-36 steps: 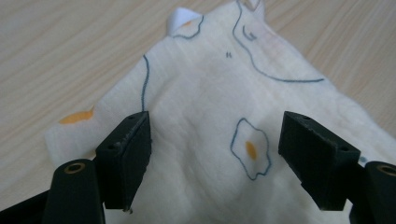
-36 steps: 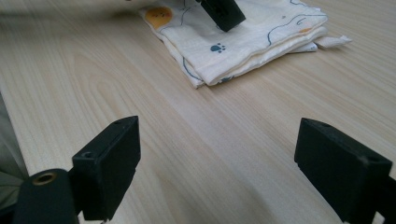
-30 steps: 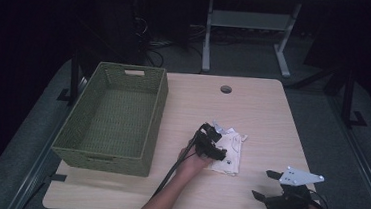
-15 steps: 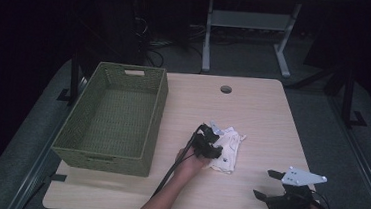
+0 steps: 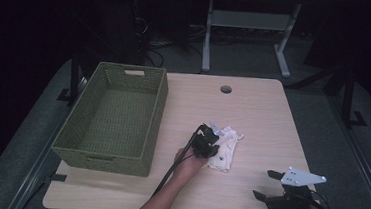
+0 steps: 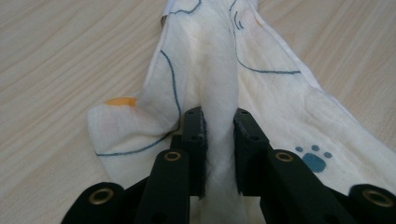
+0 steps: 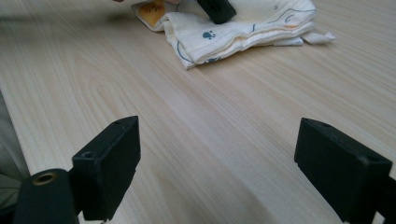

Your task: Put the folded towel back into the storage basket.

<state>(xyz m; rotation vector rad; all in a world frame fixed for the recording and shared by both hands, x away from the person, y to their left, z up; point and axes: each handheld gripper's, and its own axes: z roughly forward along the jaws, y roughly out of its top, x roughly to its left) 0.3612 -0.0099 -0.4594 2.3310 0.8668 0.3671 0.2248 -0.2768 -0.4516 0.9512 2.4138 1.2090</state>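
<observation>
We have just closed the left gripper (image 6: pixel 219 154) onto a ridge of the cream cotton cloth printed with blue paw marks (image 6: pixel 233 70), bunched mid-table beside the green woven basket (image 5: pixel 111 124). It seems ready to lift. Our right gripper (image 7: pixel 219 163) waits wide open.

The left tongs (image 6: pixel 219 140) have just closed on the cloth (image 6: pixel 219 56) (a raised fold pinched between them)

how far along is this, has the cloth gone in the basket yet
Not yet. Done: the left tongs have just been closing and now pinch a fold of the cream printed cloth, which lies on the wooden table. Left: lifting it into the empty green woven basket, probably. The right tongs wait open.
</observation>
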